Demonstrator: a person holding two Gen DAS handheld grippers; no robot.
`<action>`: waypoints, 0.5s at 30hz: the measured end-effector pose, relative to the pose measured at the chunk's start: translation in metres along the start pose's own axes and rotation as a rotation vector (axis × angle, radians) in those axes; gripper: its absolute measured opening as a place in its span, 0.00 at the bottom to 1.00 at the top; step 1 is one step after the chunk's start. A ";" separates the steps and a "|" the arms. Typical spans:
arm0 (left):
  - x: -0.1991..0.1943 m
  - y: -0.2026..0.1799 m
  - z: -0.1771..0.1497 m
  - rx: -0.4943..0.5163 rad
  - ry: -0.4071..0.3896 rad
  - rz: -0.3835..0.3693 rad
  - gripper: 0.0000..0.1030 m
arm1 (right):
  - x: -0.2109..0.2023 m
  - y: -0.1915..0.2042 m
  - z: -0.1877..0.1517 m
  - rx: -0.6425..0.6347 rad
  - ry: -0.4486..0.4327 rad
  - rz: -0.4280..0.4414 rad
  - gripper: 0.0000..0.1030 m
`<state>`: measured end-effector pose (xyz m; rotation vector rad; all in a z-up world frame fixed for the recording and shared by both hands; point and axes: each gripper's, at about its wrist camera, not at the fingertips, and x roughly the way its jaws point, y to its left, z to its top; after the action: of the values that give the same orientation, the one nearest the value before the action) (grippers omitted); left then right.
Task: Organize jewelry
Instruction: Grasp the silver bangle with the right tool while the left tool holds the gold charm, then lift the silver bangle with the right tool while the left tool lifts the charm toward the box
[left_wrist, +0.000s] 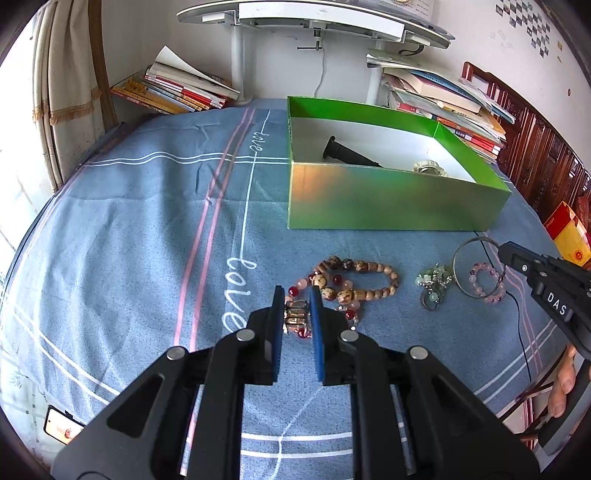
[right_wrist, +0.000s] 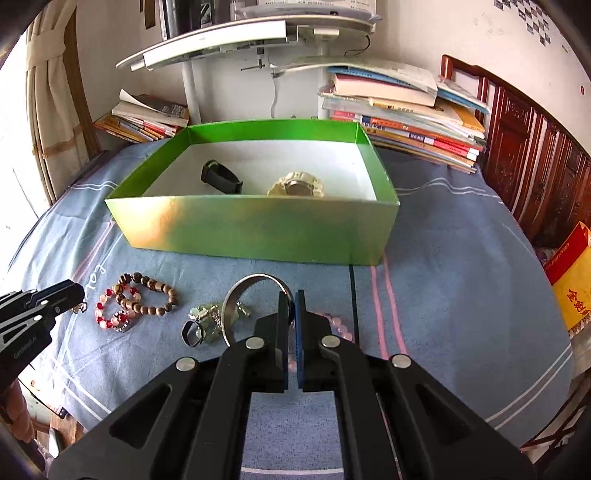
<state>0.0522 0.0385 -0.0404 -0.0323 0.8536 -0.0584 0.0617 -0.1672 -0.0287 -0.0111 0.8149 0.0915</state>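
Observation:
A green box (left_wrist: 388, 203) (right_wrist: 258, 229) sits on the blue cloth and holds a black watch (right_wrist: 219, 177) and a cream watch (right_wrist: 297, 184). In front of it lie a wooden bead bracelet (left_wrist: 369, 280) (right_wrist: 147, 295), a red and pink bead bracelet (right_wrist: 107, 314), a jade charm piece (left_wrist: 432, 284) (right_wrist: 207, 321), a silver bangle (left_wrist: 476, 266) (right_wrist: 243, 299) and a pink bead bracelet (left_wrist: 487, 282) (right_wrist: 340, 328). My left gripper (left_wrist: 297, 310) is shut on a small metal-link piece (left_wrist: 295, 314) by the red beads. My right gripper (right_wrist: 291, 310) is shut on the bangle's rim.
Stacks of books (left_wrist: 173, 88) (right_wrist: 406, 110) lie behind the box under a white desk (right_wrist: 221, 40). A dark wooden headboard (right_wrist: 535, 166) runs along the right. A red and yellow carton (right_wrist: 569, 273) stands at the right edge. A phone (left_wrist: 61, 428) lies at the lower left.

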 end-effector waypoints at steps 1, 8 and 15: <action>0.000 0.000 0.000 0.000 -0.002 0.001 0.14 | -0.003 -0.001 0.002 0.003 -0.010 -0.001 0.03; -0.001 -0.003 0.000 0.007 -0.001 -0.001 0.14 | -0.010 -0.002 0.004 0.003 -0.028 -0.002 0.02; 0.000 -0.004 0.001 0.011 0.001 -0.001 0.14 | -0.005 -0.001 0.003 -0.012 -0.013 -0.002 0.02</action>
<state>0.0523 0.0342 -0.0397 -0.0220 0.8545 -0.0637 0.0610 -0.1683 -0.0229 -0.0227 0.8014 0.0942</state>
